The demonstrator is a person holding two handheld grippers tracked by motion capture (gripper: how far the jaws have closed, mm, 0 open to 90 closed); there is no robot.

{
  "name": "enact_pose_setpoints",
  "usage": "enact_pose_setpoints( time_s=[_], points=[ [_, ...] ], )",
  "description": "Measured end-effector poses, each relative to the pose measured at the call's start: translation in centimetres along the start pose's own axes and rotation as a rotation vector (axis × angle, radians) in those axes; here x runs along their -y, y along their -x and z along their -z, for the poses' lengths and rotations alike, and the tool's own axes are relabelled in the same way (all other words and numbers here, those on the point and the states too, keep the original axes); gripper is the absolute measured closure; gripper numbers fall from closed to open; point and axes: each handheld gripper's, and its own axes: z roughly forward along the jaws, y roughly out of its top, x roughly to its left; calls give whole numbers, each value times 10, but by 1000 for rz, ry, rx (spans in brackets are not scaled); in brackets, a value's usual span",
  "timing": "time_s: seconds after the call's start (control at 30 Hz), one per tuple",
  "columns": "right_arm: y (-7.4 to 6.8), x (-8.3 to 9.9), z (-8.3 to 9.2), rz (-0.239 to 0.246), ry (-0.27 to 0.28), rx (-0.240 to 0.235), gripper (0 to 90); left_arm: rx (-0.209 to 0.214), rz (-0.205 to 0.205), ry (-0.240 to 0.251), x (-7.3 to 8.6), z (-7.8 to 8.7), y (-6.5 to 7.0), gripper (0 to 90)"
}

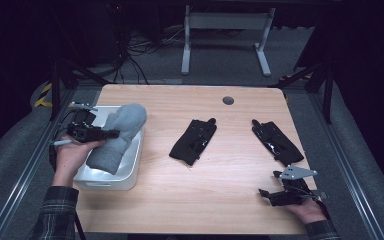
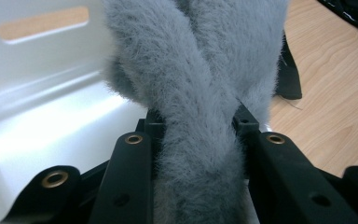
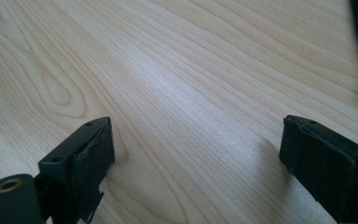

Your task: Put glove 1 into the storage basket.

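pale wood sets the scene, folks: a light wooden table with a small dark round cap set in near its far edge. at the table's left side sits a white plastic bin, and draped in it, spilling up over its far rim, is a fluffy grey glove, fingers pointing away from the person. out in the middle of the table lies a black glove, flat and angled, and well apart to the right a second black glove lies flat too, near the right edge.

now the action. the left gripper reaches over the bin from the left, and the left gripper view tells it plainly: both jaws are clamped tight on a fold of the grey glove, fuzz bulging between them, white bin wall behind.

down at the near right corner, the right gripper is held low over bare wood, near the second black glove but not touching it. its own view shows the jaws spread wide with nothing between them but table grain.
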Motion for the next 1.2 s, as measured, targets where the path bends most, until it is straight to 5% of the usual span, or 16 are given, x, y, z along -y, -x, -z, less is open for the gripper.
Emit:
enact_pose_setpoints(
  time_s=[0.4, 0.57, 0.77, 0.93, 1.2],
  points=[
    [0, 0, 0, -1, 0, 1, 105, 17, 92, -61, 16, -27, -23, 681],
    [0, 0, 0, -2, 0, 1, 105, -12, 125, -88, 22, -37, -32, 663],
    [0, 0, 0, -2, 0, 1, 105, -41, 105, -119, 26, -45, -39, 606],
    [0, 0, 0, -3, 0, 2, 104, -86, 91, -126, 26, -48, -39, 432],
    [0, 0, 0, -3, 0, 2, 104, -137, 64, -57, 24, -35, -34, 227]
  ],
)
